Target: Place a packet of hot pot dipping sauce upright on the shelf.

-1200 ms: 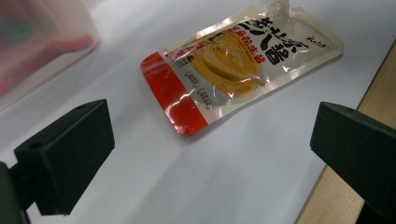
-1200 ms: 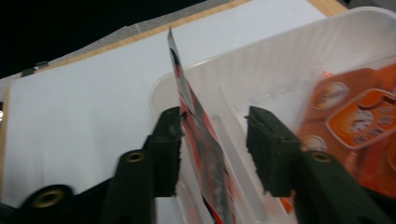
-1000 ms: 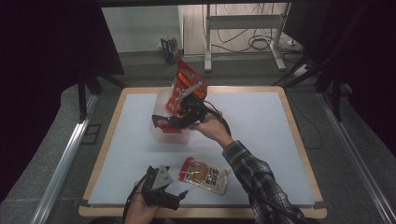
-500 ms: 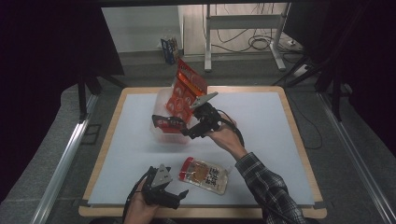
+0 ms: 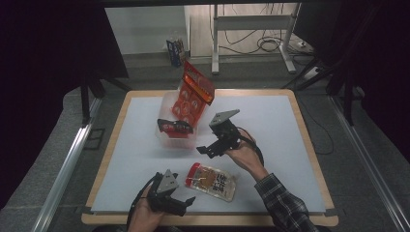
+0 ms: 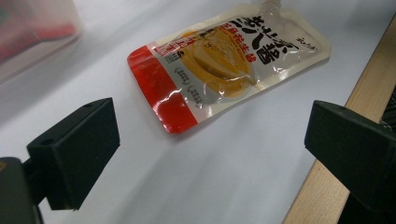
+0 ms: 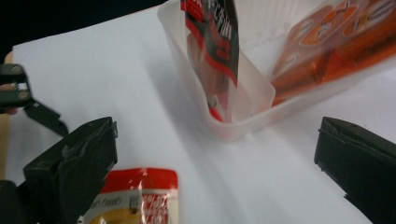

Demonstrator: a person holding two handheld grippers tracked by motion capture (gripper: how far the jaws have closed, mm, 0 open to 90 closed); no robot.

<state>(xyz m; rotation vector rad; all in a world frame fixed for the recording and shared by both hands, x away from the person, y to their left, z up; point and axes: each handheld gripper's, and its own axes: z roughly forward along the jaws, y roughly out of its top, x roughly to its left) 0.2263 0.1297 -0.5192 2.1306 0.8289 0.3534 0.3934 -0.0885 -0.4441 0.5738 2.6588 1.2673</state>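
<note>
A clear plastic bin [image 5: 167,140] sits at the middle back of the white mat. A tall orange-red packet [image 5: 193,94] stands in it, and a black-and-red packet [image 5: 175,127] leans at its front. My right gripper [image 5: 208,151] hovers just right of the bin, open and empty; its jaws have just been opening. In the right gripper view [image 7: 212,168] the bin [image 7: 243,116] and black-and-red packet [image 7: 215,46] lie ahead. A flat pouch [image 5: 212,180] with a red end lies near the front. My left gripper [image 5: 186,205] rests open beside the pouch [image 6: 224,60], apart from it.
The mat lies on a wood-rimmed table [image 5: 309,145]; its front edge [image 6: 327,186] runs right by my left gripper. A small carton [image 5: 175,48] and a metal stand [image 5: 251,29] with cables are on the floor behind the table.
My right gripper has drawn back from the bin toward the front right and opened. The black-and-red packet stays leaning in the bin. The left gripper has kept still.
</note>
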